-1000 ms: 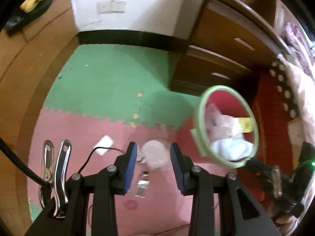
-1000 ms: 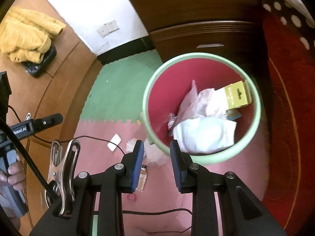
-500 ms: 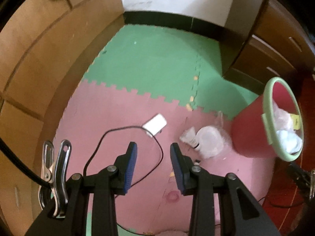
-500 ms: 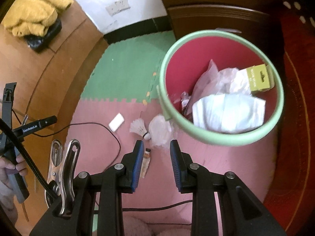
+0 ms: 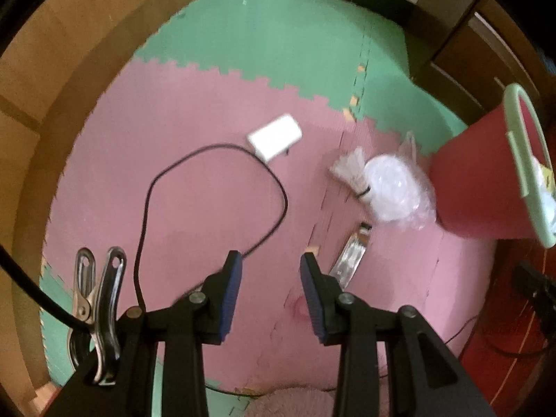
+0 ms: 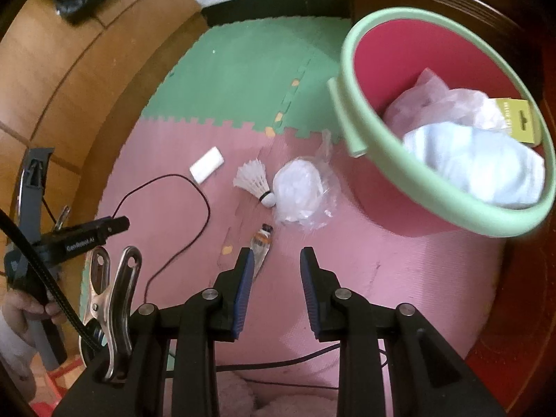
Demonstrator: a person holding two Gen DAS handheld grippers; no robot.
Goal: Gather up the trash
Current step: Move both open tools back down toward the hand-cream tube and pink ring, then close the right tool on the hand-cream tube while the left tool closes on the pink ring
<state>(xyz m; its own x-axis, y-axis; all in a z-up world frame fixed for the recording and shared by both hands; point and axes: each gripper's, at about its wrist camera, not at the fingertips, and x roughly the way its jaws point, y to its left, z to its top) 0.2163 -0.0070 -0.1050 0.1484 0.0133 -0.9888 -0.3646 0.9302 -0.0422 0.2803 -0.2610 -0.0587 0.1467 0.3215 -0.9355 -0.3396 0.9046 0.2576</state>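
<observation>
On the pink foam mat lie a white shuttlecock (image 6: 253,180) (image 5: 350,166), a clear plastic bag with white stuff (image 6: 300,194) (image 5: 396,191) and a small silvery sachet (image 6: 262,243) (image 5: 351,259). A red bin with a green rim (image 6: 389,166) (image 5: 521,160) stands to their right, holding paper, plastic and a yellow card. My left gripper (image 5: 271,260) hangs open and empty above the mat, left of the sachet. My right gripper (image 6: 276,255) is open and empty too, its left finger just over the sachet's near end.
A white charger block (image 5: 276,135) (image 6: 206,165) with a black cable (image 5: 215,208) lies left of the trash. Wooden flooring curves along the left, dark drawers (image 5: 462,52) stand behind the bin. A hand (image 6: 21,312) holding the left gripper shows at the right view's left edge.
Both grippers have come down toward the mat. The left view swung from the bin to the mat with the cable and charger. The trash now sits closer to the right gripper's tips.
</observation>
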